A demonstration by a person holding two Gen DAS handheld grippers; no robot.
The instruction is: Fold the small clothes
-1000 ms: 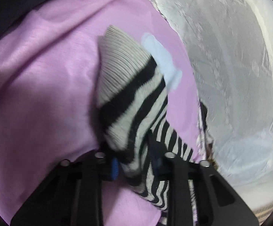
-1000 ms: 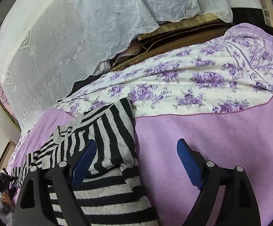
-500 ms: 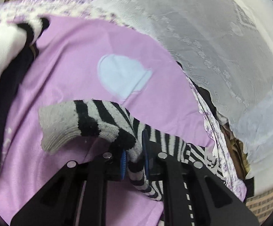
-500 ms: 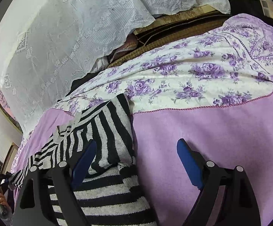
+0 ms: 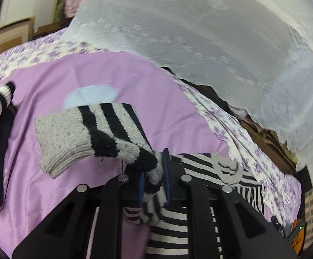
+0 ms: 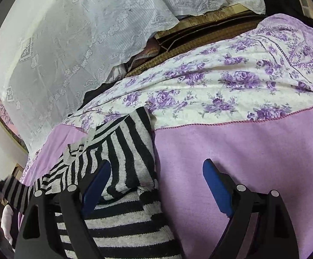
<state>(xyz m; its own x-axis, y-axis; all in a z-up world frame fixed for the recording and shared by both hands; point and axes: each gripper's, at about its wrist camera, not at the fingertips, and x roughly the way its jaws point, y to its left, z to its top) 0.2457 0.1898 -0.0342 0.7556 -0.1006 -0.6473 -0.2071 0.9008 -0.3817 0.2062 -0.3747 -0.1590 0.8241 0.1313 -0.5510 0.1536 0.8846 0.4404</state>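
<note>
Striped sock [image 5: 96,133] hangs pinched in our left gripper [image 5: 153,185], its long axis running left from the gripper above the purple bedsheet [image 5: 113,73]. Our right gripper [image 6: 154,185] gapes wide, holding nothing, over the one striped garment [image 6: 121,151] on that bedsheet.

Lilac sheet [image 6: 253,161] bare ahead; striped garment [image 6: 121,151] crowds left.
</note>
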